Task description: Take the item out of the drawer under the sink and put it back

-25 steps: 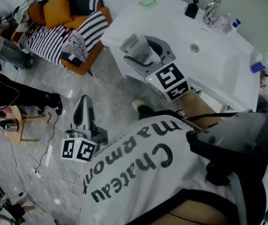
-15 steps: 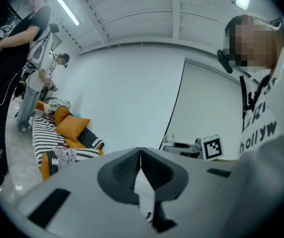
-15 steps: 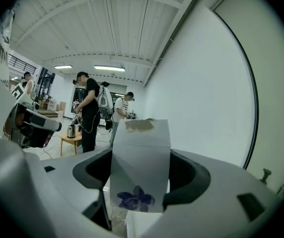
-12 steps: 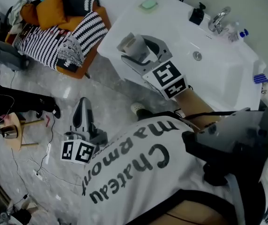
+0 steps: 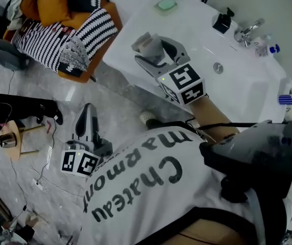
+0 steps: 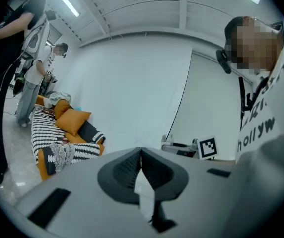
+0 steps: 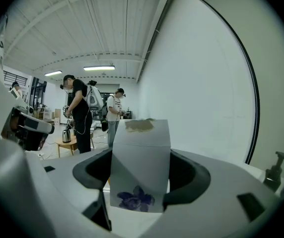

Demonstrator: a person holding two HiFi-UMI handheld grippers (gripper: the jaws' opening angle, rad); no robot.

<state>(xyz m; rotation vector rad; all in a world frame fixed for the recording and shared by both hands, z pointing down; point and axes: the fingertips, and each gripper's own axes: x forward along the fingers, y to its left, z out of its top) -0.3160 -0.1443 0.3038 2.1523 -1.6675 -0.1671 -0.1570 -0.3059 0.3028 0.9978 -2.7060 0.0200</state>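
My right gripper [image 5: 149,49] is shut on a pale grey carton [image 5: 147,44], held above the left end of the white sink counter [image 5: 197,37]. In the right gripper view the carton [image 7: 140,157] stands upright between the jaws, with a blue flower print low on its front and a tan patch on top. My left gripper [image 5: 88,112] hangs lower over the grey floor; its jaws meet at the tips with nothing between them [image 6: 140,150]. No drawer shows in any view.
A basin drain [image 5: 218,68], faucet [image 5: 248,30], black soap dispenser [image 5: 221,22] and green soap dish [image 5: 165,4] sit on the counter. An orange chair with striped cushions [image 5: 64,29] stands at far left, and a small wooden table [image 5: 13,137] nearer. People stand in the room [image 7: 80,110].
The head view has swung slightly. Both grippers keep about the same places, and the right one still holds the carton.
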